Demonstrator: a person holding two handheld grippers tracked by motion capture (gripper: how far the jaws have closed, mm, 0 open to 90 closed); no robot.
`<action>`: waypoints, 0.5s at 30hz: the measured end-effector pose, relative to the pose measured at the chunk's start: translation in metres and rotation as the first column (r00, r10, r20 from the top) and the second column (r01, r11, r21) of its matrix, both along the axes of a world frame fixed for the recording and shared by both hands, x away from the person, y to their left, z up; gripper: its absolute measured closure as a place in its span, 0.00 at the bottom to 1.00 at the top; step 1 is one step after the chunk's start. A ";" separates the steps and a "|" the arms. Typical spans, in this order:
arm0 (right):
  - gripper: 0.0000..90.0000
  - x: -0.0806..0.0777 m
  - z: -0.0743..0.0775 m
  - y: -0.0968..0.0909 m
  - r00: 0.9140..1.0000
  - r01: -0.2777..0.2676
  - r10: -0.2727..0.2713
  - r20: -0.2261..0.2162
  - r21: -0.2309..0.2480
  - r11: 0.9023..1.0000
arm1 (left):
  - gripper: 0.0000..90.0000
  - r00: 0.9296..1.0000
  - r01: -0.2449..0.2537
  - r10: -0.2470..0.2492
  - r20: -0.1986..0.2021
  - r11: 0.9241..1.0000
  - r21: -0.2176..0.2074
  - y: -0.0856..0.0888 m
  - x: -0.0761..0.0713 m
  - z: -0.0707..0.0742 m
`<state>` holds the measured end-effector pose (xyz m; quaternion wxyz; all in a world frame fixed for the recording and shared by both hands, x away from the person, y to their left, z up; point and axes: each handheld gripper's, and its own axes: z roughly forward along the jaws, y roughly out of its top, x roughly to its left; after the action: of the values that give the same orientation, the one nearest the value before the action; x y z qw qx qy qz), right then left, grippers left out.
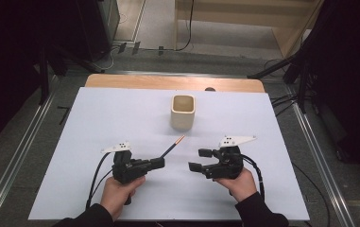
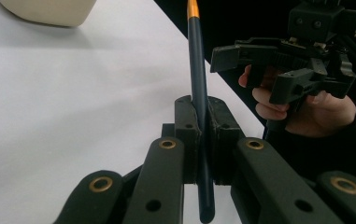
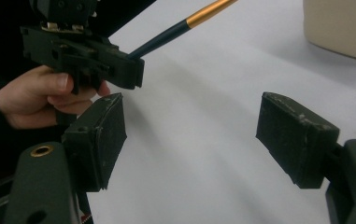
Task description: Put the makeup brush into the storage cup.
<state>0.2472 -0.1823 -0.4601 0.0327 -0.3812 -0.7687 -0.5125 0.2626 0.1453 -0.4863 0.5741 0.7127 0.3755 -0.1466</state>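
A dark pen with an orange tip (image 1: pixel 174 145) sticks out of my left gripper (image 1: pixel 161 162), which is shut on it low over the white table sheet (image 1: pixel 97 118). In the left gripper view the pen (image 2: pixel 198 70) runs up between the closed jaws of the left gripper (image 2: pixel 202 105), tip toward the cup. A cream square cup (image 1: pixel 183 111) stands upright beyond both grippers. My right gripper (image 1: pixel 200 160) hovers to the right of the pen, open with nothing between its pads (image 3: pixel 285 135). From the right gripper view the pen (image 3: pixel 185 25) and the left gripper (image 3: pixel 133 65) lie to its left.
The wooden table edge (image 1: pixel 168 81) shows beyond the sheet. Metal floor rails (image 1: pixel 31 137) run along both sides, and cables (image 1: pixel 281 101) lie at the far right. A light wooden shelf unit (image 1: pixel 262 19) stands behind.
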 end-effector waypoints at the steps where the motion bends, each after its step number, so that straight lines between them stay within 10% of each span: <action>1: 0.28 0.000 0.000 0.000 1.000 0.001 -0.001 0.002 0.004 1.000 | 0.95 1.000 -0.002 0.002 0.004 1.000 -0.002 -0.001 0.000 0.000; 15: 0.30 0.006 -0.006 0.011 1.000 0.003 -0.002 -0.019 0.076 0.997 | 0.95 0.999 0.034 -0.037 -0.036 0.997 -0.069 0.001 0.004 -0.002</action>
<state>0.2535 -0.1715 -0.4657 0.0538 -0.3855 -0.7478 -0.5378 0.2669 0.1460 -0.4881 0.5883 0.6965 0.3681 -0.1825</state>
